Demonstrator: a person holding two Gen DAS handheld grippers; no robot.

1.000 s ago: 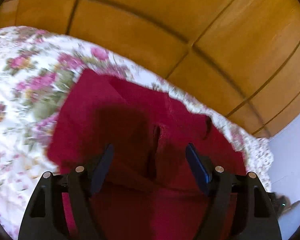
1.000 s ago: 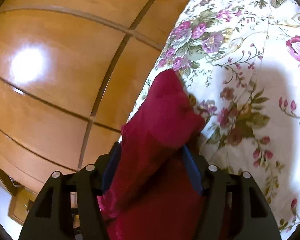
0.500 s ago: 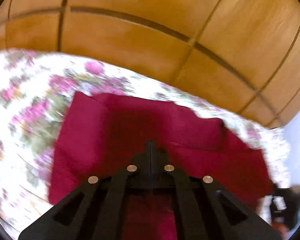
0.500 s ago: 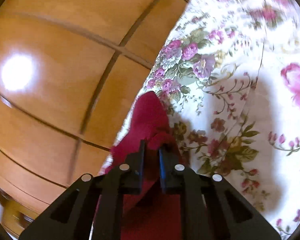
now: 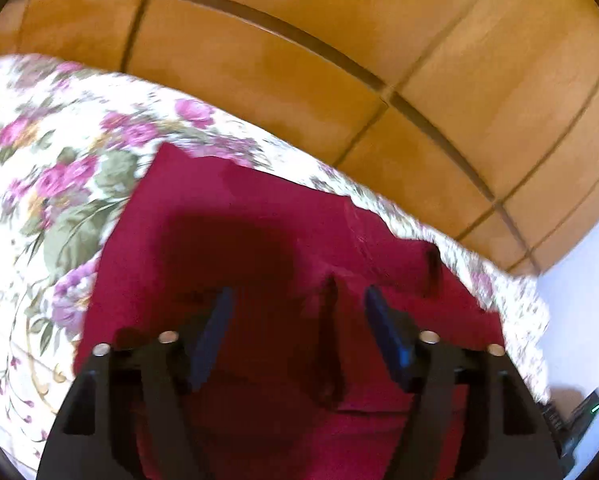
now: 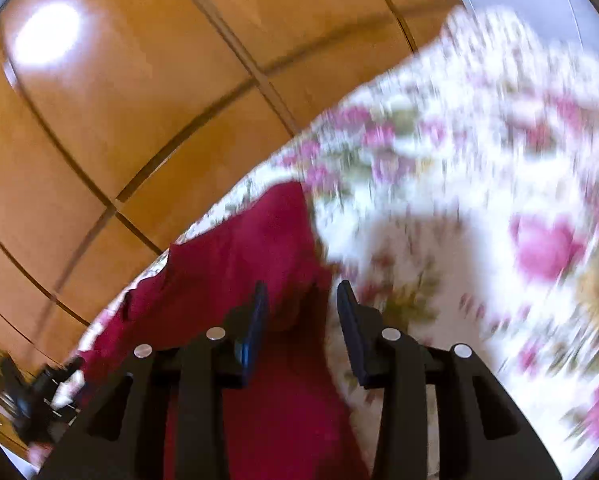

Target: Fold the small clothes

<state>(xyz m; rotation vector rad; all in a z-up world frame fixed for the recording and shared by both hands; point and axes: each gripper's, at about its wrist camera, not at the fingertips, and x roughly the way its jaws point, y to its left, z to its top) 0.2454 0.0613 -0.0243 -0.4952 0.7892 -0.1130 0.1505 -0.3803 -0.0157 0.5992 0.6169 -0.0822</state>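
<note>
**Red garment lies on flowered bedspread as both grippers loosen**

Nearest the viewer, the left gripper, black with blue pads, hangs over a dark red cloth garment; its jaws are opening and stand well apart, the pads clear of the fabric, with a raised crease of the red cloth running up between them. The gripper's own shadow falls dark across the middle of the garment. The right gripper, of the same make, is also opening, its jaws narrower; one edge of the red garment lies under the gap, and no pad can be seen pressing on it.

The garment lies spread on a white bedspread printed with pink and purple flowers and green leaves, close to the bed's far edge. The right-hand view is blurred, so the print there smears. Beyond the bed runs a glossy orange-brown wooden panelled surface with dark seams, a bright glare spot on it in the right view. A pale wall shows at the right margin, and some small dark object, too blurred to name, sits low at the left of the right view.
</note>
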